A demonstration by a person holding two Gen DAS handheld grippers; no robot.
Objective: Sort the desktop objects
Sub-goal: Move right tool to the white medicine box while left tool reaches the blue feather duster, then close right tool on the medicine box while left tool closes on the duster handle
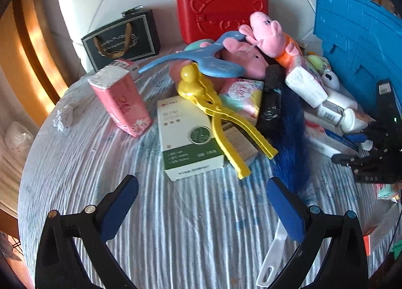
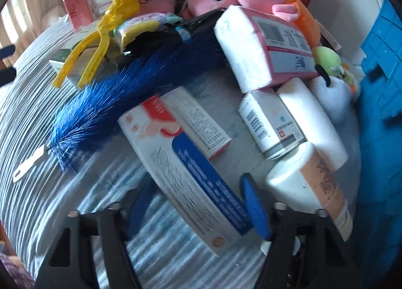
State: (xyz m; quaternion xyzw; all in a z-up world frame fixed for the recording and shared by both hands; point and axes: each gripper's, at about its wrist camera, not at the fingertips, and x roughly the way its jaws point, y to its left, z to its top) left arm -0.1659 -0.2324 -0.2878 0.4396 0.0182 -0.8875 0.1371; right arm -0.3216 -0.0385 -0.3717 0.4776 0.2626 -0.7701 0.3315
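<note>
A pile of desk objects lies on a striped cloth (image 1: 176, 226). My left gripper (image 1: 201, 203) is open and empty, just short of a white and green box (image 1: 188, 138). Yellow plastic tongs (image 1: 221, 118) lie across that box. A blue brush (image 1: 289, 133) with a white handle lies beside the right finger. My right gripper (image 2: 198, 203) has its jaws on either side of a long white and blue box (image 2: 191, 173), which lies between the pads. The right gripper also shows in the left wrist view (image 1: 377, 153).
A pink tissue pack (image 1: 120, 100), pink plush pigs (image 1: 268, 35), a blue hanger (image 1: 201, 58), a red case (image 1: 221, 5) and a black gift bag (image 1: 123, 40) stand behind. A blue crate (image 1: 359, 45) is at the right. White bottles (image 2: 309, 183) and small boxes (image 2: 271, 123) lie near the right gripper.
</note>
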